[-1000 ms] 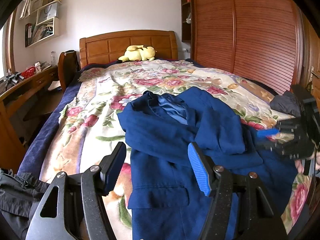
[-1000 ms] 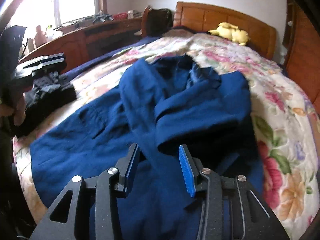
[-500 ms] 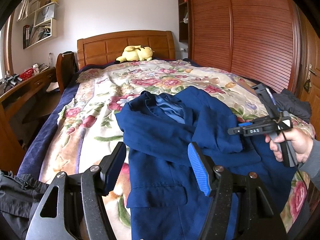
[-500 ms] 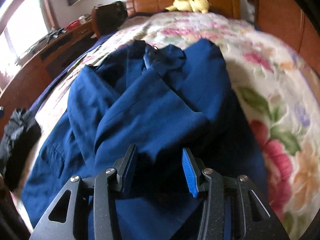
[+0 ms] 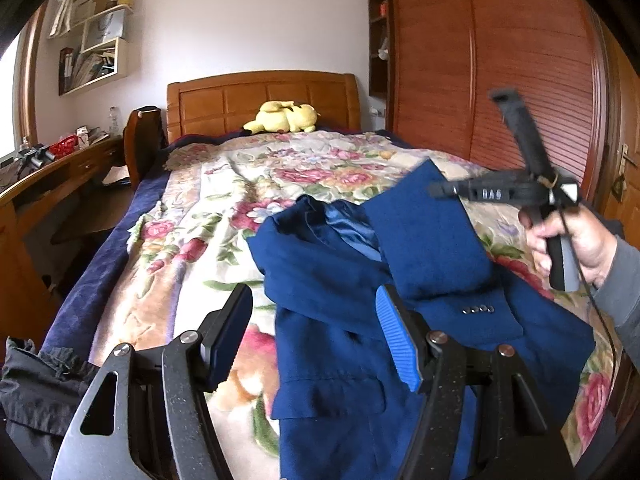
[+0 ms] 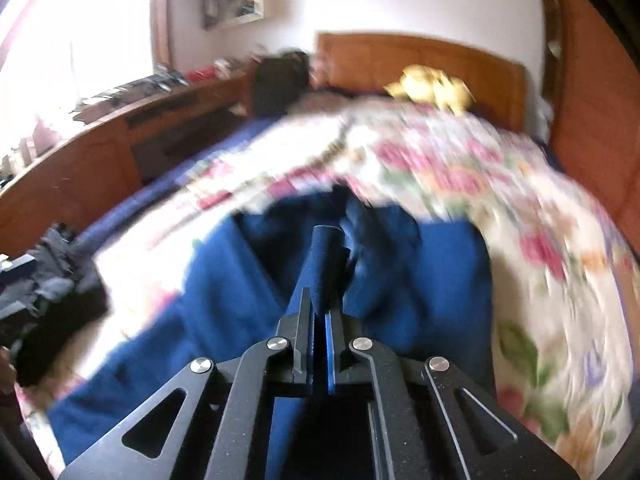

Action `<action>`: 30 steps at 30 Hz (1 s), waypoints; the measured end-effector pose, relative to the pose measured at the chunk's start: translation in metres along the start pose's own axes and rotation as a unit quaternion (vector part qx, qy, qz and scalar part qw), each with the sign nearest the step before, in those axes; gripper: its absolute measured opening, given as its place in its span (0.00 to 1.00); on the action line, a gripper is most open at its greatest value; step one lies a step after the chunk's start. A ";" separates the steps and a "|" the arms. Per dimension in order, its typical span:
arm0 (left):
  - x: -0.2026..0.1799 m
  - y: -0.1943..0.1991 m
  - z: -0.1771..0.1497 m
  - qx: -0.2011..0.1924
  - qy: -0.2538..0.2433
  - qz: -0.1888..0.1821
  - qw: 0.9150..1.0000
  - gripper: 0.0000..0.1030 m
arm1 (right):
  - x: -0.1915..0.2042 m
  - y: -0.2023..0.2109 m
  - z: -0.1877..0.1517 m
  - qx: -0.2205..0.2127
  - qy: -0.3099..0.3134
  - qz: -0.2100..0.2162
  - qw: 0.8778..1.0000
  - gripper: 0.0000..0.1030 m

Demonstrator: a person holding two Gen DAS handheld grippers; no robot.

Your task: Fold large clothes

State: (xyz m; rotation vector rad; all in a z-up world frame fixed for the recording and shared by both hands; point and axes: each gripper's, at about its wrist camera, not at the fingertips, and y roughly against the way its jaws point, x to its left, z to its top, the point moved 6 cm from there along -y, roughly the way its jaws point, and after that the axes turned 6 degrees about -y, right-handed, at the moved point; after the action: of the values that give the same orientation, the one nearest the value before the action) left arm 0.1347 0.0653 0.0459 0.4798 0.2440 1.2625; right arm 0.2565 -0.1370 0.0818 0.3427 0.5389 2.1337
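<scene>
A navy blue jacket [image 5: 360, 280] lies on the floral bedspread [image 5: 224, 208], collar toward the headboard. My left gripper [image 5: 316, 332] is open and empty, hovering above the jacket's lower left front. My right gripper [image 6: 319, 320] is shut on a fold of the jacket [image 6: 326, 264] and holds it up above the bed. In the left wrist view the right gripper [image 5: 440, 191] is at the right, lifting the jacket's right shoulder and sleeve [image 5: 428, 236]. The right wrist view is blurred.
A yellow plush toy [image 5: 284, 117] lies by the wooden headboard [image 5: 260, 96]. A dark garment [image 5: 36, 384] is heaped at the bed's near left corner. A wooden desk [image 5: 52, 176] runs along the left, a wardrobe [image 5: 500, 72] along the right.
My right gripper has closed on the jacket's right side and lifted it up off the bed. My left gripper has stayed open in nearly the same place.
</scene>
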 end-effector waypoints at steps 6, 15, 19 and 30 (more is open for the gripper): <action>0.020 0.023 0.006 -0.022 0.005 0.024 0.999 0.63 | 0.078 0.020 0.022 -0.031 0.064 0.072 0.995 0.04; 0.031 0.031 0.002 -0.027 0.004 0.030 0.999 0.64 | 0.073 0.011 -0.022 0.014 0.025 0.090 0.996 0.33; 0.028 0.019 -0.003 -0.017 0.003 0.023 1.000 0.64 | 0.055 0.034 -0.030 0.004 0.021 0.078 0.997 0.43; -0.010 -0.047 -0.032 0.050 -0.012 -0.025 0.998 0.64 | -0.012 0.068 -0.105 0.026 -0.020 -0.071 0.997 0.43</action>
State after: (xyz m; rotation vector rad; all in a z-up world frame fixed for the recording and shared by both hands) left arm 0.1573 0.0518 -0.0055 0.5716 0.2989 1.1989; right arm 0.1705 -0.2088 0.0238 0.3648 0.5787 1.9738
